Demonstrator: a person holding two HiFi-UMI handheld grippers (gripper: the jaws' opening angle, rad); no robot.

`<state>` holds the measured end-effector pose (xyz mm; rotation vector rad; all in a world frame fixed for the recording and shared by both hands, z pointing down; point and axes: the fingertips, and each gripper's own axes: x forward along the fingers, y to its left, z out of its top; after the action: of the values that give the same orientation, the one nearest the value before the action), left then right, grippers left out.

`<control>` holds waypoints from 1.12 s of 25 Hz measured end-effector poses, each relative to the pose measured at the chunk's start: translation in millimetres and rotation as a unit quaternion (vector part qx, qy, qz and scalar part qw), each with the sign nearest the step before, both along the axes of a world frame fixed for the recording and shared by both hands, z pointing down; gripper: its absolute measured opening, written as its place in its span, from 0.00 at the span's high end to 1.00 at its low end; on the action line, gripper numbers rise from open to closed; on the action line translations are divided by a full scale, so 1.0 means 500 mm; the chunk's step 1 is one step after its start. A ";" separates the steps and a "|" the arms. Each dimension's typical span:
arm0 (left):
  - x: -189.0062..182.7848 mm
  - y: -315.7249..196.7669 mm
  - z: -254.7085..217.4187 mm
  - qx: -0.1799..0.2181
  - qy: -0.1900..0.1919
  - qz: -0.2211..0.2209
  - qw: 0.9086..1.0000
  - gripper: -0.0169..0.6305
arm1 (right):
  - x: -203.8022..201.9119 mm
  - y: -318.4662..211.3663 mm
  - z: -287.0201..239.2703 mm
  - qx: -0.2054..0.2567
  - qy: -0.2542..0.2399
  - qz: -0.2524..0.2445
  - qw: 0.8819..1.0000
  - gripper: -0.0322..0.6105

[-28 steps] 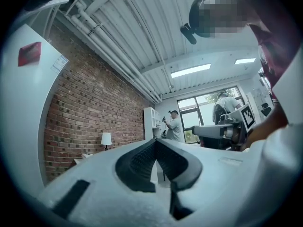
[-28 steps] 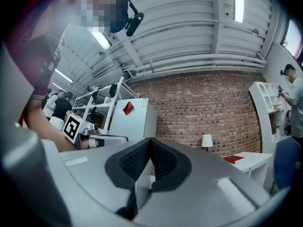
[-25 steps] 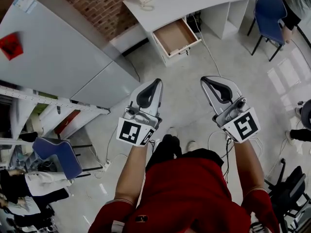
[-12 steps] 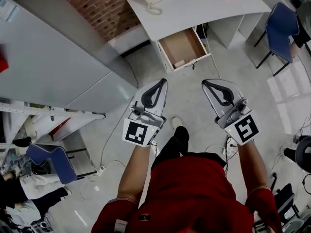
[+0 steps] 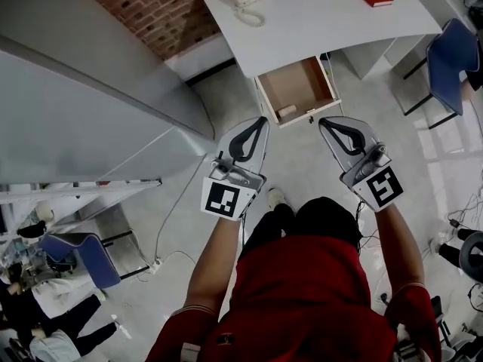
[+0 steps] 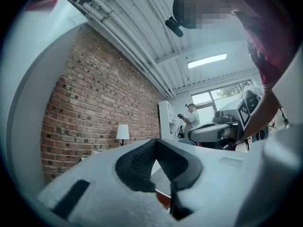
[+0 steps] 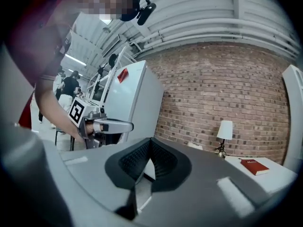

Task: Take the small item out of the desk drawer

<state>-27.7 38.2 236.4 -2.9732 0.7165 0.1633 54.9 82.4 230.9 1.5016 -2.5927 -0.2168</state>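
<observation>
Head view: the left gripper [image 5: 259, 122] and right gripper [image 5: 327, 124] sit side by side, both pointing toward 12 o'clock at an open desk drawer [image 5: 320, 80]. A small pale item [image 5: 287, 112] lies in the drawer's 7 o'clock corner, apart from both grippers.

Left gripper view: the jaw tips meet with nothing between them. A lamp [image 6: 122, 132] stands at 9 o'clock.

Right gripper view: the jaws are pinched together and empty. A red book [image 7: 254, 166] lies at 4 o'clock.
</observation>
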 end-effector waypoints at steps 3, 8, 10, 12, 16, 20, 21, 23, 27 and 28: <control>0.008 -0.059 0.020 -0.017 0.004 -0.014 1.000 0.97 | 0.013 -0.070 0.060 -0.034 0.059 -0.029 0.997 0.93; 0.029 -0.142 0.081 -0.030 -0.006 -0.021 0.999 0.97 | 0.030 -0.173 0.187 -0.091 0.159 -0.089 0.979 0.93; 0.040 -0.174 0.108 -0.034 -0.007 -0.027 0.999 0.97 | 0.036 -0.209 0.250 -0.109 0.191 -0.113 0.969 0.93; 0.047 -0.208 0.133 -0.041 -0.009 -0.039 0.998 0.97 | 0.042 -0.246 0.315 -0.131 0.227 -0.140 0.955 0.93; 0.051 -0.267 0.186 -0.073 -0.018 -0.071 0.995 0.97 | 0.046 -0.306 0.431 -0.183 0.270 -0.197 0.925 0.93; 0.052 -0.310 0.239 -0.092 -0.020 -0.094 0.991 0.97 | 0.060 -0.357 0.547 -0.220 0.300 -0.233 0.899 0.89; 0.050 -0.317 0.251 -0.094 -0.020 -0.099 0.990 0.97 | 0.061 -0.367 0.576 -0.231 0.307 -0.242 0.891 0.88; 0.043 -0.331 0.274 -0.104 -0.017 -0.110 0.988 0.97 | 0.059 -0.383 0.639 -0.255 0.325 -0.262 0.872 0.83; 0.024 -0.356 0.311 -0.131 -0.011 -0.138 0.982 0.97 | 0.056 -0.407 0.763 -0.298 0.362 -0.303 0.830 0.73; 0.017 -0.362 0.319 -0.135 -0.012 -0.143 0.980 0.97 | 0.054 -0.413 0.790 -0.305 0.369 -0.310 0.821 0.72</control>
<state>-19.0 -143.0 396.0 -3.0626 1.2426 0.0107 81.8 -123.9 626.1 0.2294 -2.0729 -0.0035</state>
